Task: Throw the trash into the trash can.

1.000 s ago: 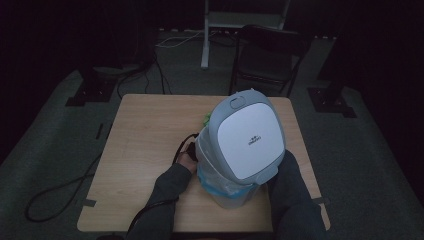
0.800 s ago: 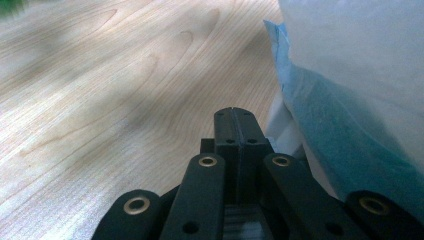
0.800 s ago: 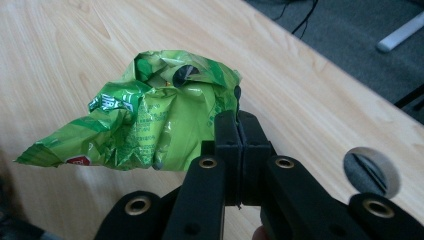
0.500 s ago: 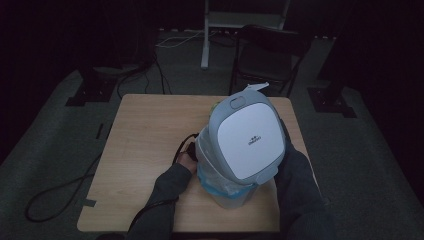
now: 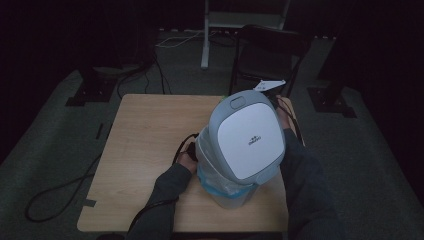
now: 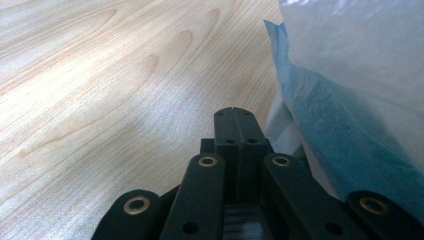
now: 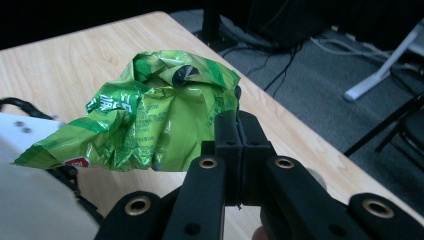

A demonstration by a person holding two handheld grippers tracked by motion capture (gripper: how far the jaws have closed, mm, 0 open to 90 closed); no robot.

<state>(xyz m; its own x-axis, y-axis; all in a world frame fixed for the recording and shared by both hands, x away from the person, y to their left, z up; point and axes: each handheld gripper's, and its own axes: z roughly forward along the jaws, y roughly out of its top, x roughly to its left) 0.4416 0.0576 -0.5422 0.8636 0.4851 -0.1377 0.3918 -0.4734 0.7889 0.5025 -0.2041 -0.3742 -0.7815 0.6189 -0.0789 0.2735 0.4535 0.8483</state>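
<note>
A grey bin [image 5: 227, 195] with a blue bag liner [image 5: 212, 177] stands on the wooden table [image 5: 145, 130]; its white lid [image 5: 247, 135] is tipped up and open. My left gripper [image 6: 234, 117] is shut with nothing in it, low over the table right beside the liner [image 6: 325, 120]. My left hand [image 5: 187, 156] rests at the bin's left side. My right gripper [image 7: 239, 127] is shut on a crumpled green wrapper [image 7: 155, 117], held up in the air beyond the lid edge [image 7: 30, 195]. Its grey plate [image 5: 270, 85] sticks out above the lid's top.
A black cable [image 5: 182, 145] loops on the table by my left hand. Behind the table stand a dark chair [image 5: 267, 55] and a white stand [image 5: 205, 35]. Cables lie on the grey floor [image 5: 55, 150] to the left.
My right hand has risen and moved away behind the lid; its grey plate now shows above the lid's top right. The left hand and the bin have stayed put.
</note>
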